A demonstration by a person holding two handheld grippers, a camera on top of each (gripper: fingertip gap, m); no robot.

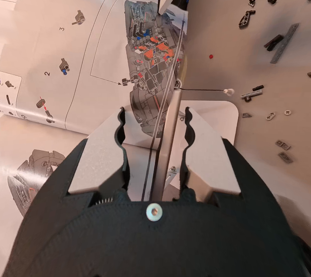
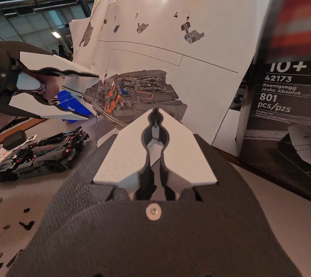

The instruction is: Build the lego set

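Note:
The open instruction booklet (image 1: 94,53) leans on a metal book stand (image 1: 170,134); its page (image 2: 168,50) curls upward. My left gripper (image 1: 154,114) is open, its jaws either side of the stand's edge and the page's lower edge without closing on them; it also shows at the left of the right wrist view (image 2: 92,96). My right gripper (image 2: 155,110) is shut with its tips on the lower edge of the page, over the printed car picture; it enters the left wrist view from the top (image 1: 159,12). The part-built grey Lego car (image 2: 42,154) stands on the table at the left.
Loose small Lego parts (image 1: 282,43) are scattered on the table right of the stand. The stand's wire page holder with a white bead (image 1: 228,91) sticks out to the right. The dark set box (image 2: 277,100) stands right of the booklet. A blue bin (image 2: 72,104) is behind the left gripper. Some 12 cm of space lies between my two pairs of fingers. The part-built grey Lego car (image 2: 42,154) is about 25 cm from my left fingertips and 40 cm from my right.

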